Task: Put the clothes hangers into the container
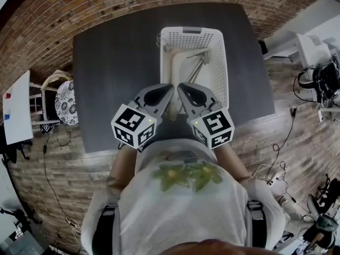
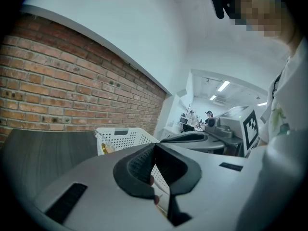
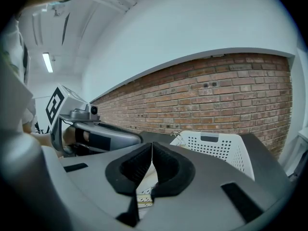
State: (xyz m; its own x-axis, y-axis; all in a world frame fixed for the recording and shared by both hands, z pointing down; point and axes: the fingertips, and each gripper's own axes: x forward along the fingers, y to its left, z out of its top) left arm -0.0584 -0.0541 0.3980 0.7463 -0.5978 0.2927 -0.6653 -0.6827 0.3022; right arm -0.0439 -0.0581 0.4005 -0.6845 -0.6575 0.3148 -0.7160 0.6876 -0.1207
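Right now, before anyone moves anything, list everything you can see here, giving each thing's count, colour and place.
table: one, dark grey, centre of the head view
basket: one, white, perforated, on the table's right half
clothes hangers: count unclear, pale with metal hooks, inside the basket
brick wall: one, red-brown, behind the table
left gripper: one, grey, shut, at the basket's near end
right gripper: one, grey, shut, beside the left one
shirt: one, white with green print, on the person
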